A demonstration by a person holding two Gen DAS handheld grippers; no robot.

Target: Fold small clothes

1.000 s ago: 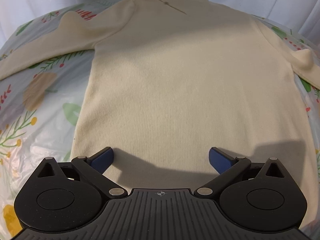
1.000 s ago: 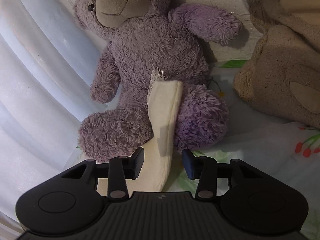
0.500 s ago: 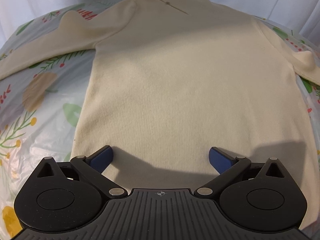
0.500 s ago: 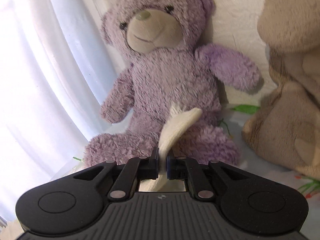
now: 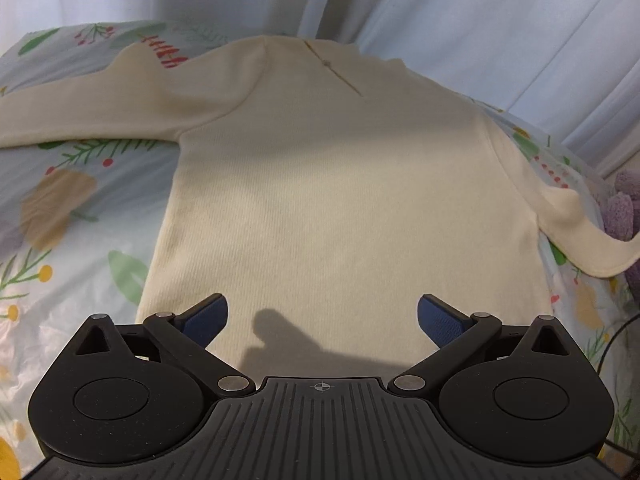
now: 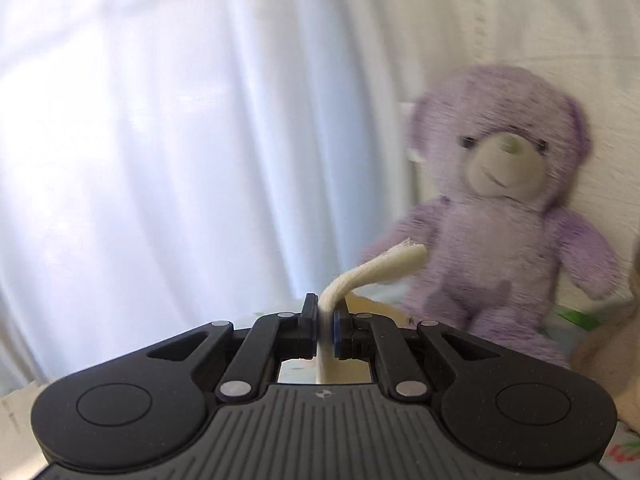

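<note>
Ahead of our wide-apart left gripper the cream sweater lay flat; our right gripper was clamped on its sleeve.

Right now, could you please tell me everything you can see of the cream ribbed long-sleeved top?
The cream ribbed long-sleeved top lies flat on the floral bedsheet, neckline far, hem beneath the open left gripper. One sleeve stretches out leftward on the sheet. The other sleeve's cuff is lifted, pinched in the shut right gripper, near the purple plush teddy bear.
</note>
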